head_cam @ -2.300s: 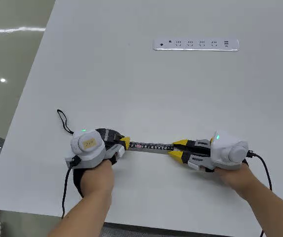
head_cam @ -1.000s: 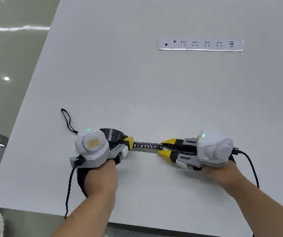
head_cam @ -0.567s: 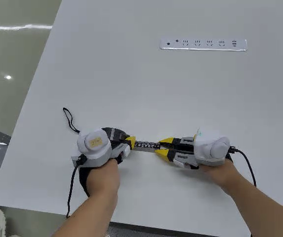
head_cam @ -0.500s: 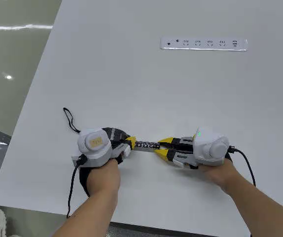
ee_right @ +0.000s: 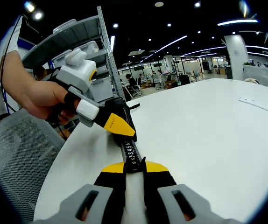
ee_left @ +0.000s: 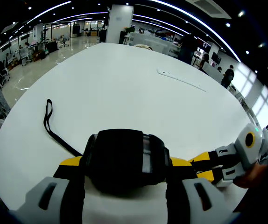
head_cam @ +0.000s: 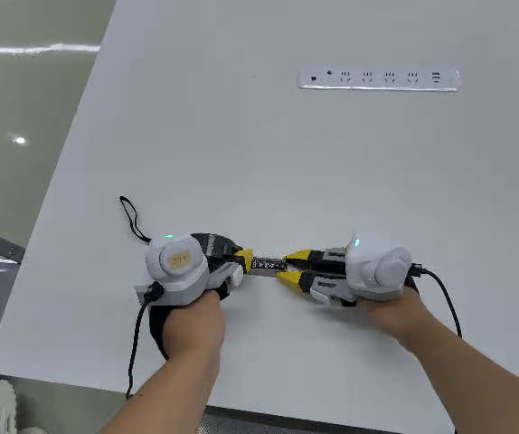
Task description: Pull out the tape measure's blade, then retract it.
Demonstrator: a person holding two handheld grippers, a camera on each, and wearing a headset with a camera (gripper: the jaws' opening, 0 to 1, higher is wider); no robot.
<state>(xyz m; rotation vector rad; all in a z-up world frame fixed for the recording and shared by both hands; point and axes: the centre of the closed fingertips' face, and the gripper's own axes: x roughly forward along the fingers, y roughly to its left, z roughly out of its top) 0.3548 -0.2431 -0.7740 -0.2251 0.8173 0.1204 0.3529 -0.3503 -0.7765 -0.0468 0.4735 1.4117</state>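
Note:
The black tape measure case (ee_left: 124,156) sits clamped between the jaws of my left gripper (head_cam: 232,265), low on the white table. A short length of blade (head_cam: 268,264) with printed numbers runs from the case to my right gripper (head_cam: 288,266). In the right gripper view the blade (ee_right: 129,151) ends between the yellow-tipped jaws, which are shut on it, and the left gripper (ee_right: 117,126) with the case stands just ahead. A black wrist strap (head_cam: 133,220) trails from the case toward the table's left edge.
A white power strip (head_cam: 379,79) lies flat at the far side of the table (head_cam: 268,154). Black cables (head_cam: 436,294) hang from both grippers over the near edge. The left table edge drops to a shiny floor.
My right gripper has moved left toward the left gripper, and the exposed blade between them has grown shorter. The left gripper has stayed on the case.

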